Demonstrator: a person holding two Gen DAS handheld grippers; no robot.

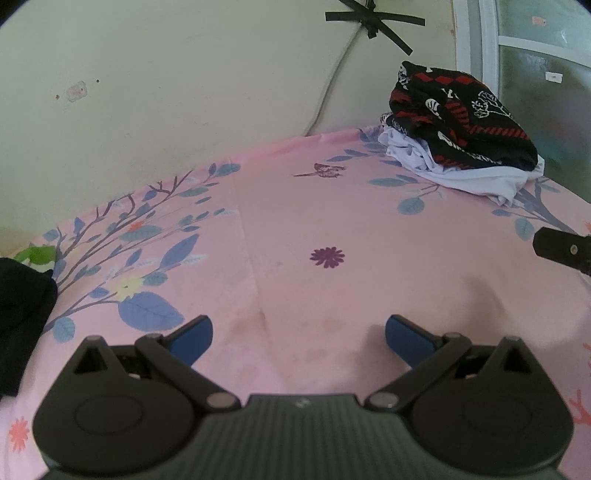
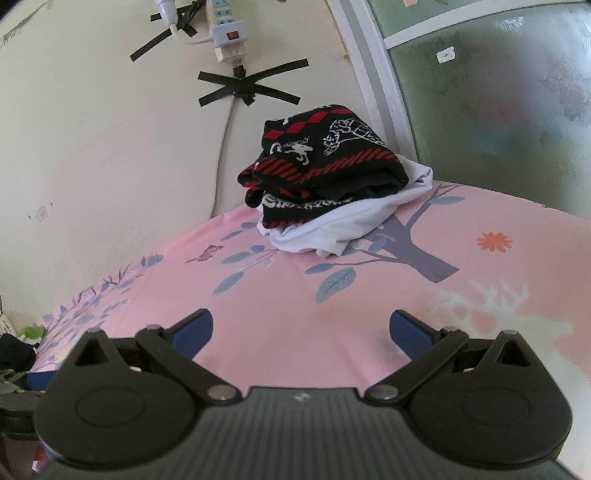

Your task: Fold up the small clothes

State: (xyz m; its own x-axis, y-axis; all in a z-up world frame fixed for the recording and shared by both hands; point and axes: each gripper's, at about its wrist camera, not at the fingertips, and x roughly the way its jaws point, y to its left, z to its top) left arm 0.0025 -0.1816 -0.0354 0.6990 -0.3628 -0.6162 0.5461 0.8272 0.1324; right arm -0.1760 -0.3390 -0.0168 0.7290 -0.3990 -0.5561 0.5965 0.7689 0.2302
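A folded black garment with red and white patterns [image 1: 461,118] lies on top of a white garment [image 1: 472,177] at the far right of the pink floral sheet [image 1: 332,206]. The same stack shows in the right wrist view: the black garment [image 2: 321,166] on the white garment [image 2: 351,225]. My left gripper [image 1: 298,338] is open and empty over bare sheet. My right gripper [image 2: 301,332] is open and empty, short of the stack. A black cloth [image 1: 22,317] lies at the left edge.
A cream wall [image 1: 184,92] backs the bed, with black tape crosses [image 2: 251,86] and a power strip [image 2: 225,26]. A frosted window [image 2: 498,110] stands at the right. A green item [image 1: 35,254] lies by the black cloth. Part of the other gripper [image 1: 565,251] enters from the right.
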